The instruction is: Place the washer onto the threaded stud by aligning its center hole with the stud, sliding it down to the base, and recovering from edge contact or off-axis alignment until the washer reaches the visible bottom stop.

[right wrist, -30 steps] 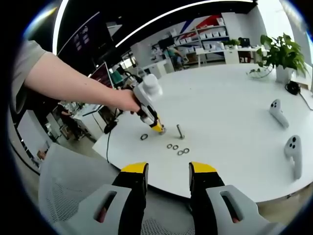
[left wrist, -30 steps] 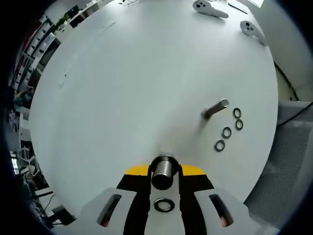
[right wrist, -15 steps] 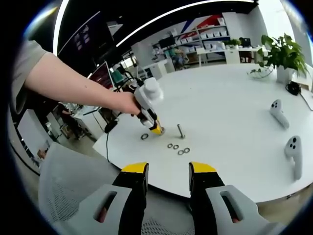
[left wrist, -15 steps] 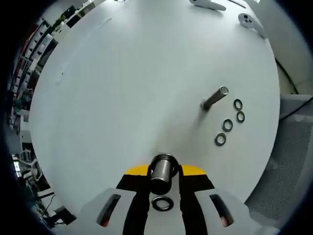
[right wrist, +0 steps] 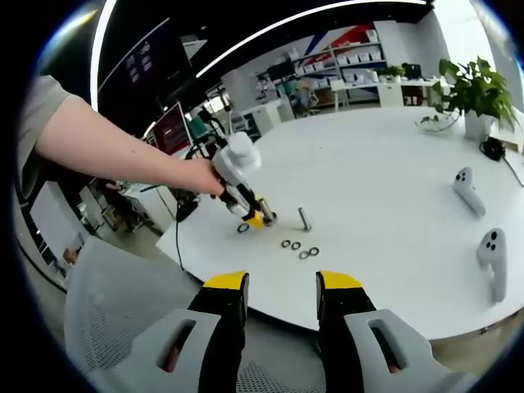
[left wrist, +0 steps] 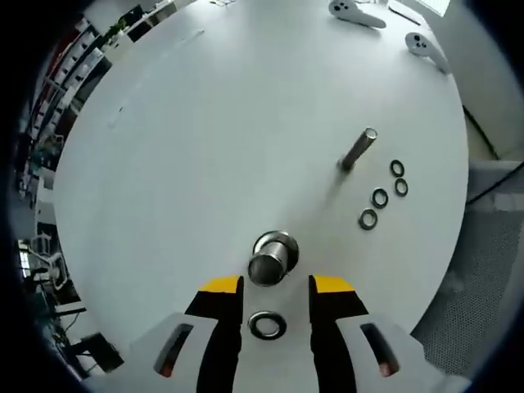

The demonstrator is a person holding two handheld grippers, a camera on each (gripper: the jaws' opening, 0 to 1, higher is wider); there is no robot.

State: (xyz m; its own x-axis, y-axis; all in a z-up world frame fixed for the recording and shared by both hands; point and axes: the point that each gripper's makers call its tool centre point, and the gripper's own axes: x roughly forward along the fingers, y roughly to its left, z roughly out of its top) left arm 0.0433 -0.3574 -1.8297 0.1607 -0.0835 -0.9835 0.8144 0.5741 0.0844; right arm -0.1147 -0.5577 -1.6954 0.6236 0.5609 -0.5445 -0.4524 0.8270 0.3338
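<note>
1. Left gripper view: the left claw [left wrist: 270,288] stands with its jaws apart, holding nothing. Just ahead of the tips an upright stud [left wrist: 272,256] rises from the white counter [left wrist: 205,131]. One washer [left wrist: 267,325] lies flat on the counter between the jaws, nearer the camera than that stud. Farther off, a second stud [left wrist: 359,149] stands with four spare washers [left wrist: 381,196] scattered beside it.

2. The washer looks like a thin, stiff metal ring: light, hard and probably slippery, lying flush so there is little edge to catch. A pinch across its outer rim seems the best hold, leaving the centre hole free for the stud.

3. Right gripper view: the right claw [right wrist: 277,286] hangs off the counter's near edge, jaws parted and empty, above a mesh chair back [right wrist: 123,303]. Across the counter, a person's hand [right wrist: 201,173] holds the left claw low over the near stud; whether it touches the stud cannot be told from here. Two white controllers [right wrist: 479,217] lie to the right.
</note>
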